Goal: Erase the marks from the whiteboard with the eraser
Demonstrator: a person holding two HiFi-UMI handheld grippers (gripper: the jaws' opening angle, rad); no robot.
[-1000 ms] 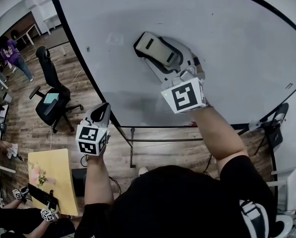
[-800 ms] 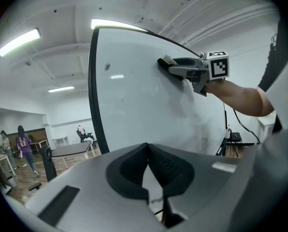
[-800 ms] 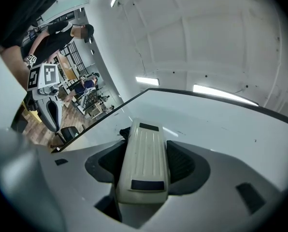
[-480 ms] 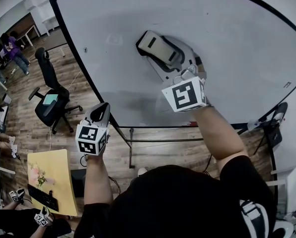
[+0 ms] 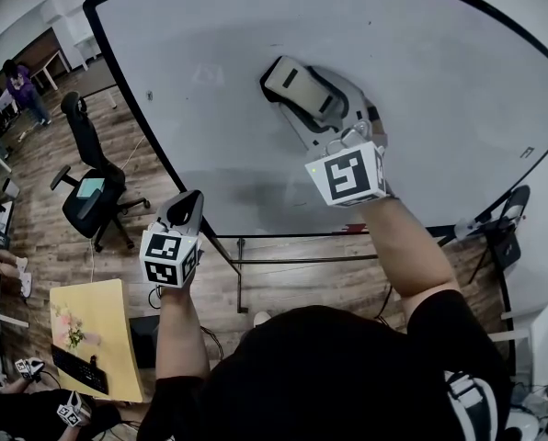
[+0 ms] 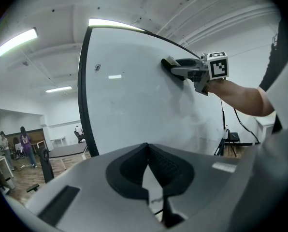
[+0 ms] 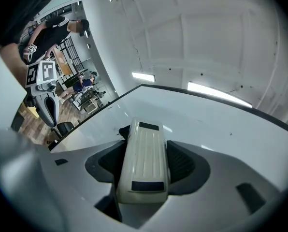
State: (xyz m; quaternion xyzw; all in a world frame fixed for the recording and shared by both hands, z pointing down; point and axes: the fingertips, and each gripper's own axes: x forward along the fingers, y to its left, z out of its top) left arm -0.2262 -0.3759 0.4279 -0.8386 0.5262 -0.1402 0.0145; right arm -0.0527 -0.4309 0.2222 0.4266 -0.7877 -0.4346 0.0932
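Since the earlier frames we register a slight shift of the right gripper (image 5: 315, 104) and its eraser (image 5: 292, 81) to the right across the whiteboard (image 5: 458, 72), while the left gripper (image 5: 189, 200) keeps its place off the board's lower left edge. We read the right jaws as clamped on both long sides of the cream eraser, which runs lengthwise between them and projects past the fingertips. Two dark rectangular patches mark its back, one near each end. We see in the left gripper view that the eraser lies flat against the board, in its upper middle area. We read the left jaws as closed, the pads meeting at their tips with nothing between them.

Faint grey smearing (image 5: 256, 191) shows on the white surface below the eraser, and a small dark mark (image 5: 148, 95) sits close to the black frame at the left.

The right marker cube (image 5: 348, 175) sits just behind the eraser; the left marker cube (image 5: 168, 257) sits nearer the body. Bare forearms run back from both cubes to a black shirt.

Beyond the board edge we note:
- a black office chair (image 5: 88, 191) on the wooden floor (image 5: 62, 255)
- a yellow table (image 5: 99, 329) at lower left
- the board's stand (image 5: 242, 274) below the bottom edge
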